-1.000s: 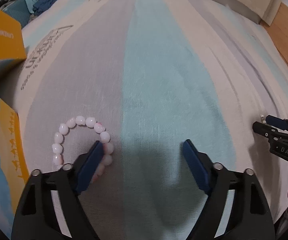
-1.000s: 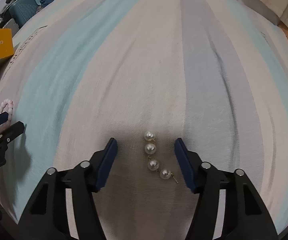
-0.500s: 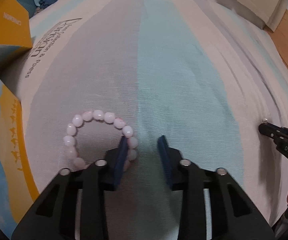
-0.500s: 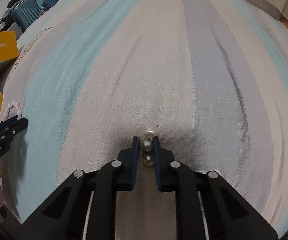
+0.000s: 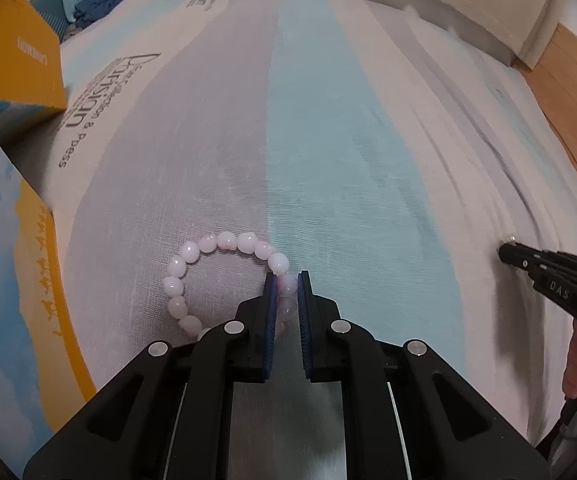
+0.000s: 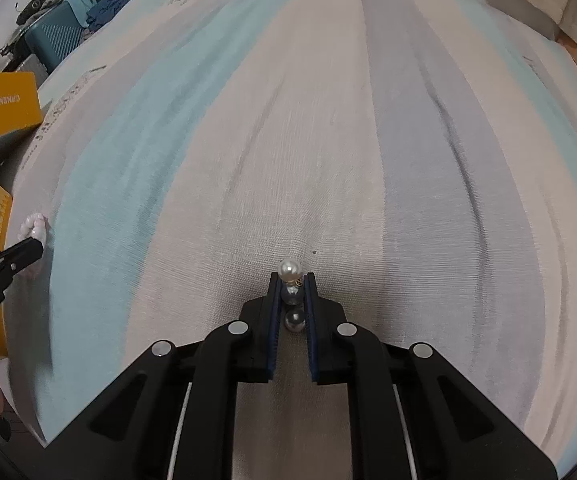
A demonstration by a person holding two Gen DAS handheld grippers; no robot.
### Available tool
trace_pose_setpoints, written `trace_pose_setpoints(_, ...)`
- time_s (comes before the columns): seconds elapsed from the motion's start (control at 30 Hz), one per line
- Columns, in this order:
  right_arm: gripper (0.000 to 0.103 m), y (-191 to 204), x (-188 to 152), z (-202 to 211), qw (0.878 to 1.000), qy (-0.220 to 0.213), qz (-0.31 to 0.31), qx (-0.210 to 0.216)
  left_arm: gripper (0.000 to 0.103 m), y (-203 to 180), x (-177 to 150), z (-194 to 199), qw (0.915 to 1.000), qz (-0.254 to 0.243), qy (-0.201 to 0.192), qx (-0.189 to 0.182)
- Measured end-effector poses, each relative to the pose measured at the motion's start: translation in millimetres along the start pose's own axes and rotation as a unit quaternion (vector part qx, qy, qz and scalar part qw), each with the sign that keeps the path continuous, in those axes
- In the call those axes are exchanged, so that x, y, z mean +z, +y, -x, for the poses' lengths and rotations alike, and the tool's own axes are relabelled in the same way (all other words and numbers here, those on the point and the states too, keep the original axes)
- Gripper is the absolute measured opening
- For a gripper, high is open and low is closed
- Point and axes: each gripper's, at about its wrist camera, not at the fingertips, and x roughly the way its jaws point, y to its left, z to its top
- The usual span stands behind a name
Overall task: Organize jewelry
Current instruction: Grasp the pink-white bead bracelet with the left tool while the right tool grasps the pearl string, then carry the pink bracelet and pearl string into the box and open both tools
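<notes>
Left gripper (image 5: 287, 280) is clamped on the right side of the pink bead bracelet (image 5: 192, 254), one or two beads pinched between the blue pads (image 5: 269, 320), the rest of the loop lying flat on the striped bedsheet (image 5: 348, 160) out to the left of the fingers, on the grey stripe right at its border with the teal one. Right gripper (image 6: 291, 280) is closed on the pearl earring (image 6: 290, 269): top pearl pokes out past the fingertips, two more pearls sit in the narrow gap between the pads (image 6: 274, 320), over the cream stripe. Close to the bracelet's left is a yellow and blue box (image 5: 16, 280), its edge running along the sheet; a second yellow box (image 5: 20, 64) stands further back left. Ahead and to the right of the left gripper the sheet is wide and bare, with only soft folds toward the right edge, where wood floor (image 5: 560, 72) shows past the bed. In the right wrist view the sheet ahead is open too; suitcase and clothes (image 6: 60, 36) sit far off at top left. The two grippers are well apart, each visible at the side of the other's view.
</notes>
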Motion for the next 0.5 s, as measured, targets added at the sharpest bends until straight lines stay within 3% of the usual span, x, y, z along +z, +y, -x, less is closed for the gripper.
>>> trace_pose_setpoints(0.2,0.01,-2.8,-1.4,14.8,1.0,-0.007,-0.002,0.006,0.009,-0.9,3.4,7.6,0.9998,0.011,0.007,-0.014)
trace_pose_setpoints(0.5,0.01,-5.7,-2.3,39.3,1.0,-0.019,-0.01,0.005,0.009,-8.6,3.8,27.1,1.0,0.002,-0.003,-0.005)
